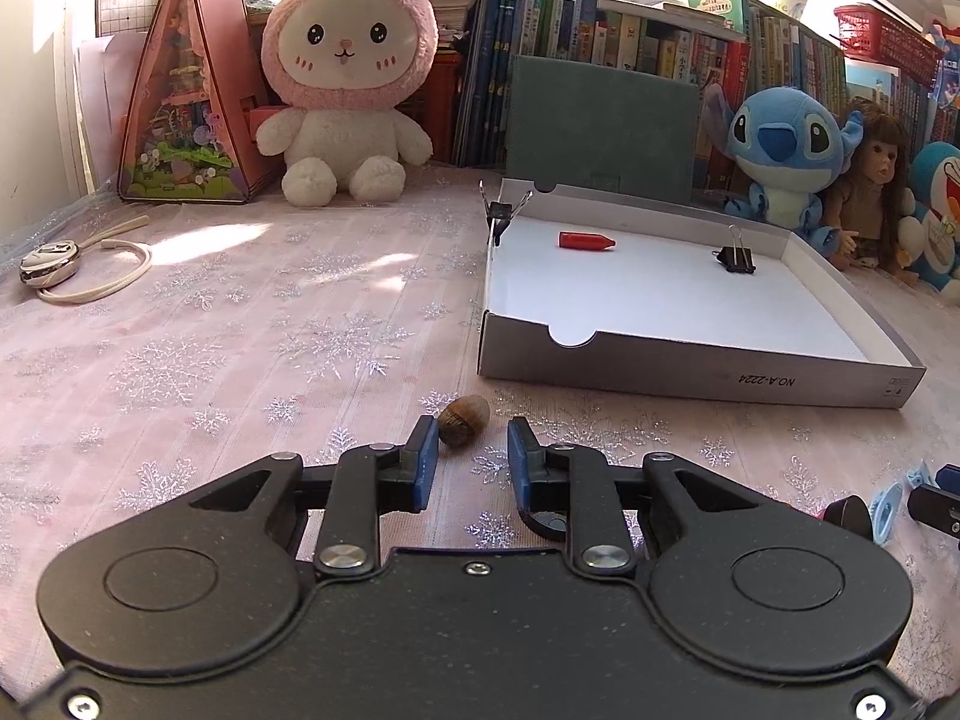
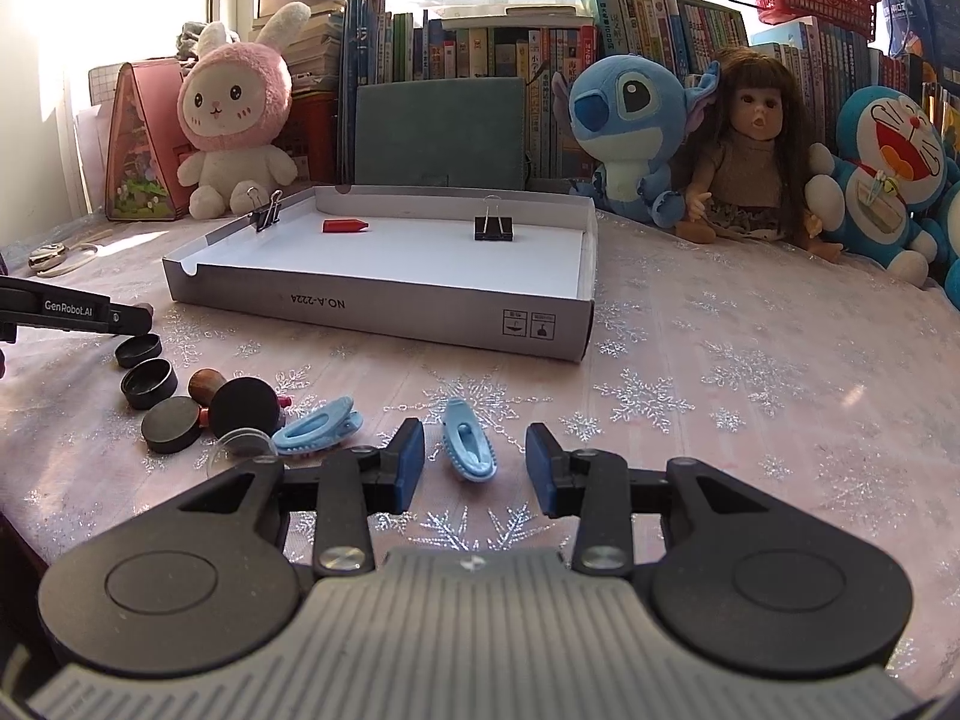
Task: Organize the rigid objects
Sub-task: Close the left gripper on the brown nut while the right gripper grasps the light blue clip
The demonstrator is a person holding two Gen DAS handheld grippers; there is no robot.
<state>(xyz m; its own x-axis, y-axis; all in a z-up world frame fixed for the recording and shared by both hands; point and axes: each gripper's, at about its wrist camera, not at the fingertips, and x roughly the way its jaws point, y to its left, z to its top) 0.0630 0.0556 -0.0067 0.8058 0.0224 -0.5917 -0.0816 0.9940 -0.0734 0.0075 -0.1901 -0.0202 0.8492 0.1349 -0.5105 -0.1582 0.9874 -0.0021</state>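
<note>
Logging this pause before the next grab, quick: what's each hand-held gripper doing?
Left hand-held gripper: open, empty; brown nut lies just ahead.
Right hand-held gripper: open, empty; blue clip between its fingers, untouched.

Table (image 2: 720, 360) under snowflake cloth, carrying loose items.
Box (image 2: 384, 312) ahead of right tool; clip (image 2: 468, 444) between its fingers; caps (image 2: 150, 384) to its left; nut (image 1: 462, 420) at left tool's tips.

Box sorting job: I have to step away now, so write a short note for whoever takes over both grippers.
Left gripper: open, empty, brown nut just off its tips.
Right gripper: open, empty, straddling a blue clip.
Done: red crayon and a binder clip lie in the box; another binder clip grips its wall.
Left: the nut, both blue clips, the black caps.
</note>
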